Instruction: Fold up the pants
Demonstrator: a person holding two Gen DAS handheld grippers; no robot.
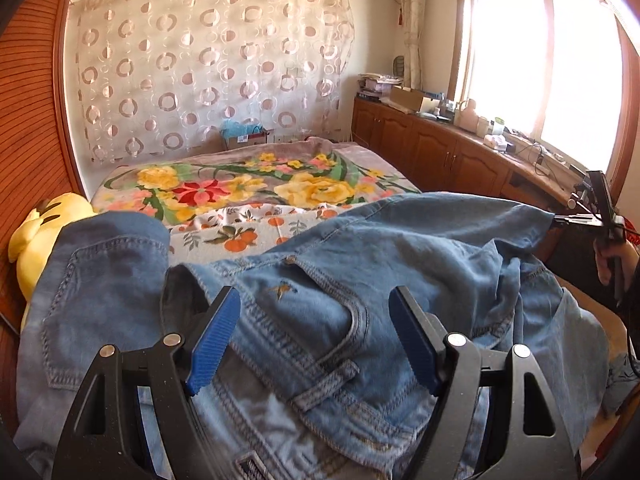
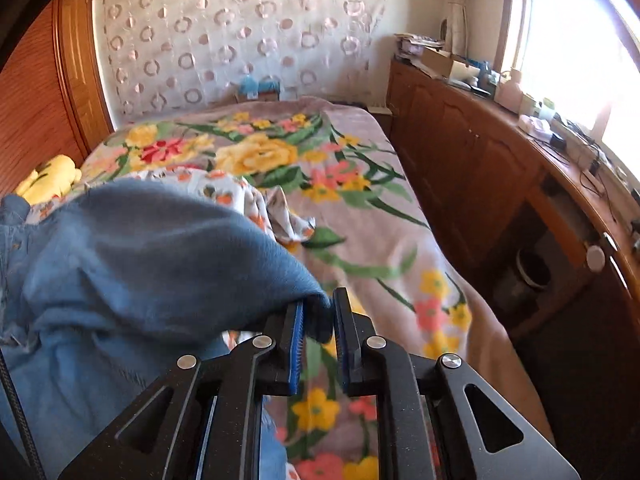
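Nearest in the left wrist view, the left gripper, black with ribbed blue pads, stands wide open just over the waistband and belt loops of the faded blue denim pants, its pads clear of the cloth on both sides, gripping nothing. The pants lie rumpled across the foot of the bed, a back pocket showing at the left and a front pocket with a small embroidered mark in the middle; that hand looks placed to take the waist next, though it has not closed. Far off at the right edge the right gripper shows small, pinching a stretched corner of the denim, with a person's hand on its handle; the cloth runs taut toward it, so I judge it is drawing that end outward to spread the garment flat. Behind lie a grey blanket with yellow and red flowers and a yellow plush toy against the wooden headboard side. In the right wrist view, the right gripper is nearly closed, a fold of blue denim caught between its pads and lifted over the flowered blanket, the rest trailing left. A wooden cabinet lines the window side.
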